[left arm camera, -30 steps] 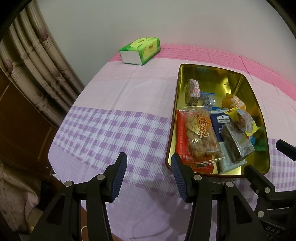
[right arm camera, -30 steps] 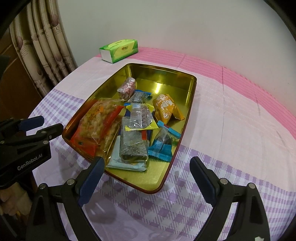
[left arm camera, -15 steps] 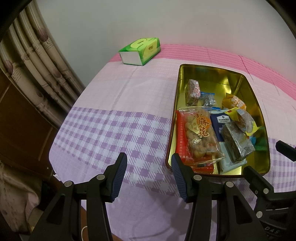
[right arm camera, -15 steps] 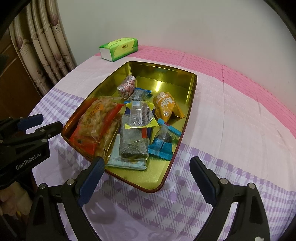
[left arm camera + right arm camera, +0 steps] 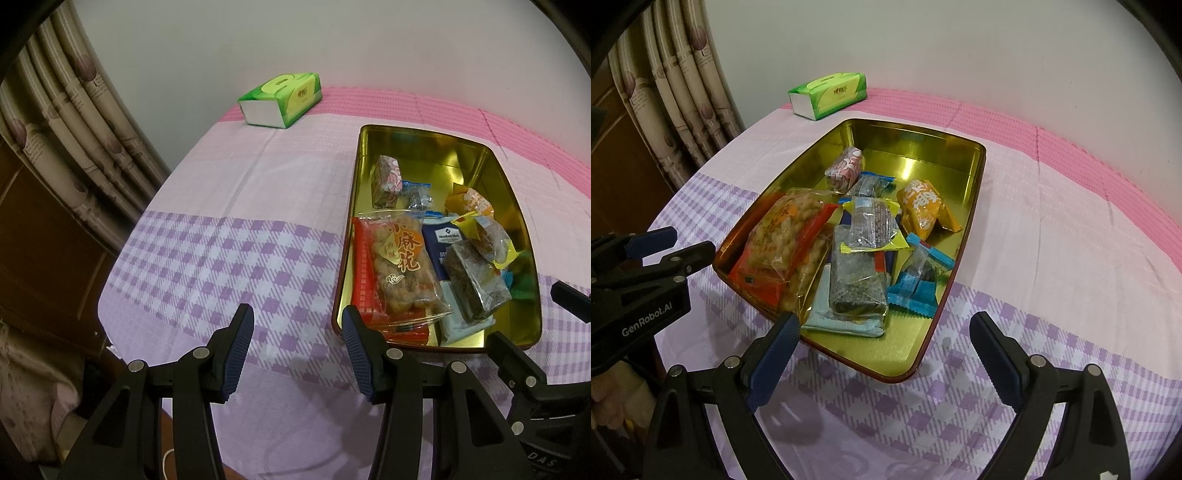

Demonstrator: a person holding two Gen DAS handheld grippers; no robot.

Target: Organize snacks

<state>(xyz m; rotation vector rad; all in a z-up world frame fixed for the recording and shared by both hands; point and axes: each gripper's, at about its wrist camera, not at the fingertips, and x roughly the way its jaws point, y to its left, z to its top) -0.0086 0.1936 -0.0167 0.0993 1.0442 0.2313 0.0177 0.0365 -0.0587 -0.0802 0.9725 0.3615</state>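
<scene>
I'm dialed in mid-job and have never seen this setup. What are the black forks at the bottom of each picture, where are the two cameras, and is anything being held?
There is no robot arm. A person holds a hand-operated gripper in each hand, and each carries a wide-angle camera looking forward along its two blue-padded jaws.

The left wrist view shows the left gripper over the checked tablecloth, beside the tin. The right wrist view shows the right gripper at the tin's near edge; the black device at its left edge is the left gripper again.

On the table sit a gold tin holding wrapped snacks, among them a big bag of fried twists and an orange packet, and a green tissue box by the wall.

Both jaws stand open, the right wider. Nothing is held.
</scene>
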